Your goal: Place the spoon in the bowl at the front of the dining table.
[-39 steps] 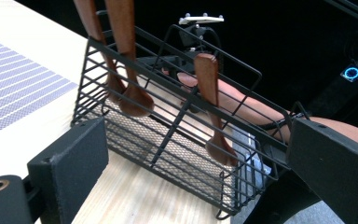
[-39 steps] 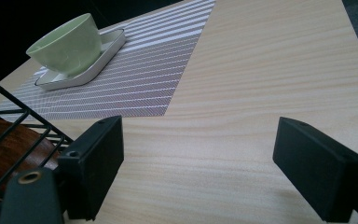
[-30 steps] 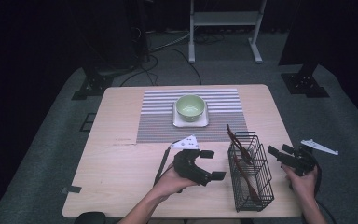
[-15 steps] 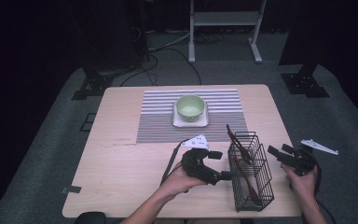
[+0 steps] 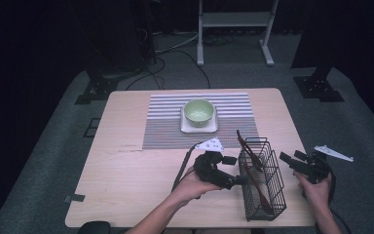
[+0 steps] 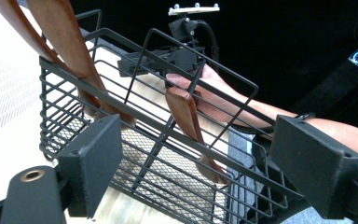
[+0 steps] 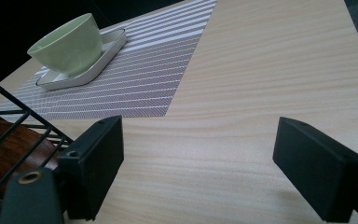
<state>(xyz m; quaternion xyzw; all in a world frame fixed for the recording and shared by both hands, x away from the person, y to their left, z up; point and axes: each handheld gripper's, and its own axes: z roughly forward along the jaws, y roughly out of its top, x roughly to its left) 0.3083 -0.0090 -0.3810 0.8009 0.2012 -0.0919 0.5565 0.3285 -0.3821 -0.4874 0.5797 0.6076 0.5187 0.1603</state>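
A black wire basket [image 5: 268,195] stands at the table's front right with two brown wooden utensils [image 5: 245,145] leaning in it. My left gripper [image 5: 234,170] is at the basket's left side. In the left gripper view its jaws [image 6: 196,163] stand apart around the basket's [image 6: 168,158] near rim; they have just been closing, and the pads do not touch the wire. The wooden utensils [image 6: 70,42] rise at the upper left. My right gripper [image 5: 292,158] hovers at the table's right edge, open, with bare table between its jaws [image 7: 198,163].
A green bowl [image 5: 198,111] sits on a white square plate [image 5: 213,127] on a striped placemat [image 5: 165,126] at the table's far middle. The bowl [image 7: 70,44] and mat [image 7: 158,70] lie ahead of the right gripper. The right hand [image 6: 223,100] is behind the basket.
My left gripper has moved right, up to the basket's left side. The right gripper and the basket have stayed where they were.
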